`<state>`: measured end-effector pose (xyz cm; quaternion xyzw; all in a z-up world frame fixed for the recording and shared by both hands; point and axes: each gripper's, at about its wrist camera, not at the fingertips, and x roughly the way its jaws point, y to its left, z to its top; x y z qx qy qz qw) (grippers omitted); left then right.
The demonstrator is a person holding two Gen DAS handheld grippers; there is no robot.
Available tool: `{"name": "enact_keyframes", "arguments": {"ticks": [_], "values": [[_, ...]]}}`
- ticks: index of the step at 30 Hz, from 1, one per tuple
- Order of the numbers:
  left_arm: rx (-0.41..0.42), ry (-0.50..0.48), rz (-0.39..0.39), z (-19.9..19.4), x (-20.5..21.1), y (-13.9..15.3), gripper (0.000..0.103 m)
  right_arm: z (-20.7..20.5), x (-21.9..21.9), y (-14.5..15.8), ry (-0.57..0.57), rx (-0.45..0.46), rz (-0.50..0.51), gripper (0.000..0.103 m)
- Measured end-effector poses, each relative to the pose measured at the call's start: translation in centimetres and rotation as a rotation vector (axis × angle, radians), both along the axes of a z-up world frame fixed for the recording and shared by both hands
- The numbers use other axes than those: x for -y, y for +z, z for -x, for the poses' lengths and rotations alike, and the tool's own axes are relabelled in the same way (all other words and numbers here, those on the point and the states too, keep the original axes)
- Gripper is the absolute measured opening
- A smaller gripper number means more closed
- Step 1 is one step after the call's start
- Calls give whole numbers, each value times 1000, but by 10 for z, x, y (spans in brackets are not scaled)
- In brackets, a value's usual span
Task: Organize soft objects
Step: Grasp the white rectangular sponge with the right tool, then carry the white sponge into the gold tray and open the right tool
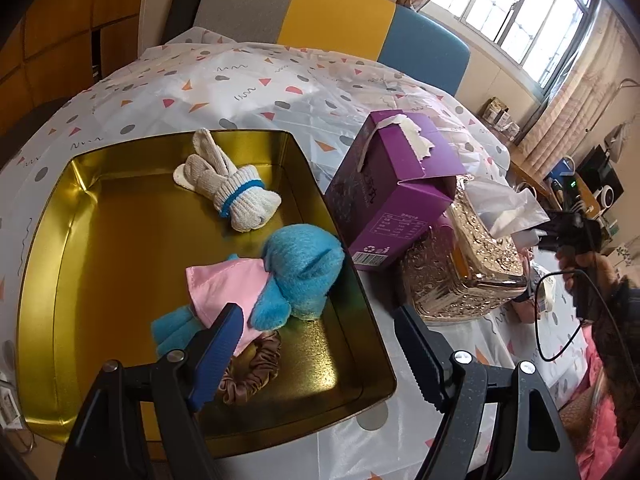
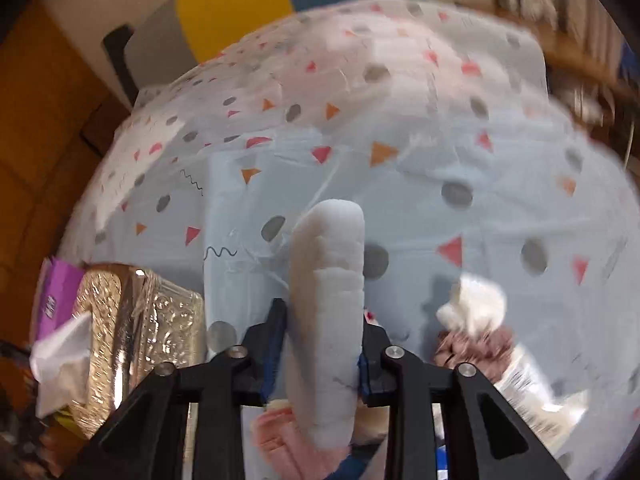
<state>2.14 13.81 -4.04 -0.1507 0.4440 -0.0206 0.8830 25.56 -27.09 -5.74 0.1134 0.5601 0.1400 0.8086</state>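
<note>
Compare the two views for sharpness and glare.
Left wrist view: sharp, with bright glare on the gold tin and a blown-out window. Right wrist view: motion blur smears the tablecloth edges; the white plush piece between the tool's fingers stays clearest.

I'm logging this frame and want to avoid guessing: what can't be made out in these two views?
- White soft object in the right gripper, right wrist view: its lower end is cut off by the bottom edge; what it is stays unclear.
- Pale and pink items, same view: motion blur hides what they are.
- Brown scrunchie in the gold tin, left wrist view: partly covered by the left gripper's finger and the blue plush toy.
</note>
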Motion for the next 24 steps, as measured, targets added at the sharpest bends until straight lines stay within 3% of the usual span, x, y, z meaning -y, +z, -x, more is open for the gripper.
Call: {"name": "enact_keyframes", "arguments": {"ticks": [5, 11, 12, 13, 14, 16, 19, 24], "values": [[3, 3, 4, 5, -1, 1, 79, 8, 22, -9, -117, 20, 98, 47], [-2, -13, 14, 8, 3, -1, 79, 11, 22, 11, -88, 99, 116, 46], [-2, -18, 13, 8, 4, -1, 79, 12, 19, 13, -64, 94, 113, 36], [-2, -24, 13, 8, 6, -1, 79, 15, 15, 16, -63, 108, 180, 25], [0, -32, 15, 8, 7, 0, 79, 17, 13, 19, -65, 127, 199, 25], [4, -38, 13, 9, 10, 1, 79, 20, 16, 25, -67, 126, 107, 26], [12, -49, 2, 11, 14, 2, 79, 23, 13, 27, -79, 138, 196, 21], [29, -54, -42, 16, 19, 7, 79, 31, 13, 37, -92, 145, 237, 18]]}}
